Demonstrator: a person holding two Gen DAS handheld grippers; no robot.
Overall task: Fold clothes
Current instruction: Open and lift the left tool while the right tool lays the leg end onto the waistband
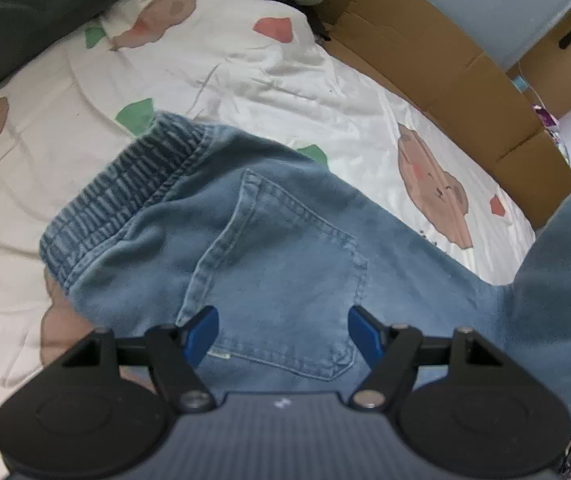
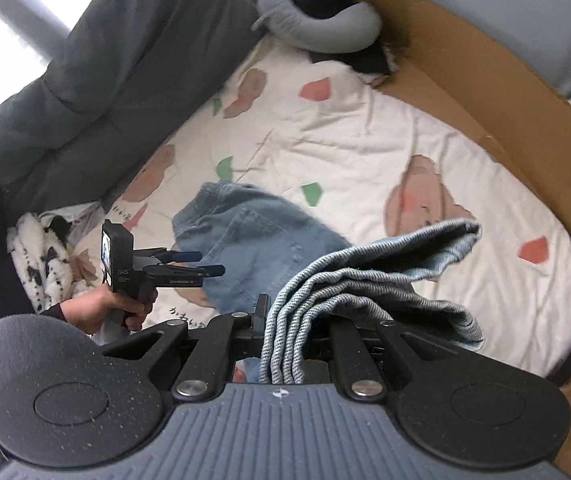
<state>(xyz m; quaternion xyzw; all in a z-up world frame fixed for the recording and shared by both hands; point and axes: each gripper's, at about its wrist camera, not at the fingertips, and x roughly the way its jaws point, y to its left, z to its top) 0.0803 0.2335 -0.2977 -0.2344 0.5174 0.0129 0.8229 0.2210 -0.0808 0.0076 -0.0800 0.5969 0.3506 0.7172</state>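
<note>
Blue jeans (image 1: 285, 248) lie on the bed sheet (image 1: 245, 60), back pocket up, with the ribbed elastic waistband (image 1: 125, 200) at the far left. My left gripper (image 1: 283, 320) hovers open just over the pocket's lower edge, nothing between its blue pads (image 1: 201, 336). In the right wrist view my right gripper (image 2: 285, 344) is shut on bunched layers of the jeans' leg end (image 2: 365, 276), lifted off the sheet; its fingertips are hidden by the cloth. The rest of the jeans (image 2: 253, 236) lies beyond, and a hand (image 2: 97, 312) holds the left gripper (image 2: 205, 264) over it.
A cardboard wall (image 2: 485, 92) runs along the bed's far right side. A grey neck pillow (image 2: 317, 20) lies at the head end. A dark grey quilt (image 2: 125, 52) borders the left side, with a black-and-white fluffy item (image 2: 41, 256) beside it.
</note>
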